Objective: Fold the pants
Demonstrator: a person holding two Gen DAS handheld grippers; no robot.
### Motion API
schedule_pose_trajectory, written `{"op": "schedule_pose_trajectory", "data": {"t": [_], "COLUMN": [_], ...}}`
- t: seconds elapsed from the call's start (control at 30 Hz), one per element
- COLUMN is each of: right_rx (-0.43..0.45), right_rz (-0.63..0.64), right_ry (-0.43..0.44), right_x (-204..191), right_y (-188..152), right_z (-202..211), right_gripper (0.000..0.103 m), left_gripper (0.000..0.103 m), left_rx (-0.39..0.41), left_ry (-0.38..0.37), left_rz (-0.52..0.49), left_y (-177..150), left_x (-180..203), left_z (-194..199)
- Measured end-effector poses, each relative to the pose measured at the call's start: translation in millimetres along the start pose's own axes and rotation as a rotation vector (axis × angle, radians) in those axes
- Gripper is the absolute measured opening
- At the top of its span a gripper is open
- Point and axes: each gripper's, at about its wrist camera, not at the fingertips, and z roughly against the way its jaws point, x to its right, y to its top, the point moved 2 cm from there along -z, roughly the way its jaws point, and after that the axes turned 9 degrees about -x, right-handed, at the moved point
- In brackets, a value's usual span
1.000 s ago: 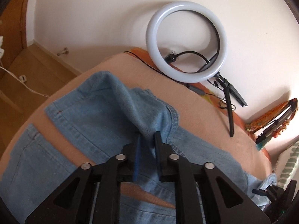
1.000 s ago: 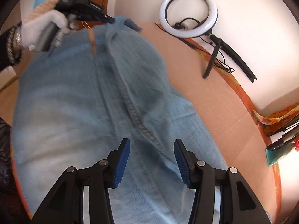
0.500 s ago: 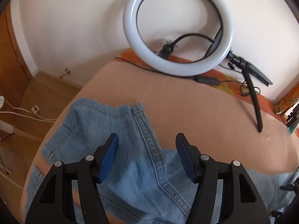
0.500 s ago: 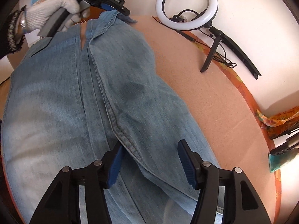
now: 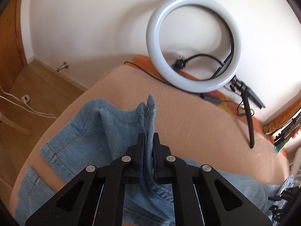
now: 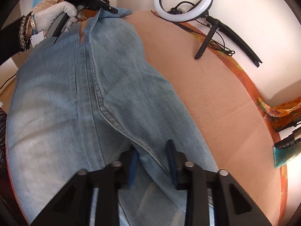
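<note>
Light blue jeans [image 6: 56, 103] lie spread along a peach blanket [image 6: 216, 98]. In the left wrist view my left gripper [image 5: 148, 138] is shut on a raised fold at the jeans' [image 5: 112, 124] stitched end edge, which stands up between the fingers. The right wrist view shows that same left gripper [image 6: 113, 11] at the far end of the jeans, held by a white-gloved hand [image 6: 56, 15]. My right gripper [image 6: 152, 159] points down at the near end. Its jaws are closing around the thick seam ridge, with a gap still showing beside the pads.
A white ring light [image 5: 193, 43] on a black tripod stands at the blanket's far edge by the wall, seen too as the ring light [image 6: 183, 1]. Wooden floor with white cables [image 5: 24, 101] lies to the left. Orange cloth and dark gear [image 6: 286, 130] crowd the right edge.
My left gripper opened over the jeans' edge, then shut on it and bunched it up. The right gripper's jaws narrowed around the seam.
</note>
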Motion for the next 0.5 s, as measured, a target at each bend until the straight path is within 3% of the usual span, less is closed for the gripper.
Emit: {"op": "schedule_pose_trajectory", "data": {"t": [0.03, 0.1, 0.3, 0.4, 0.5], "right_rx": [0.007, 0.029, 0.106, 0.113, 0.097], "right_rz": [0.002, -0.011, -0.060, -0.041, -0.034], "right_ry": [-0.017, -0.043, -0.077, -0.099, -0.105], "right_x": [-2.7, -4.8, -10.5, -19.7, -27.0], "right_y": [0.7, 1.5, -2.6, -5.7, -6.6], "right_z": [3.1, 12.7, 57.0, 74.1, 76.4], "right_gripper": [0.009, 0.005, 0.002, 0.002, 0.002], "left_gripper": [0.006, 0.006, 0.003, 0.003, 0.007], "left_rx": [0.006, 0.031, 0.099, 0.067, 0.045], "left_ry": [-0.014, -0.031, -0.076, -0.126, -0.090], "left_rz": [0.009, 0.027, 0.075, 0.086, 0.051], "left_y": [1.5, 0.7, -9.2, -13.7, -12.6], "left_x": [-1.5, -7.5, -23.3, -29.9, -20.3], "left_z": [2.5, 13.3, 38.6, 39.3, 34.9]}}
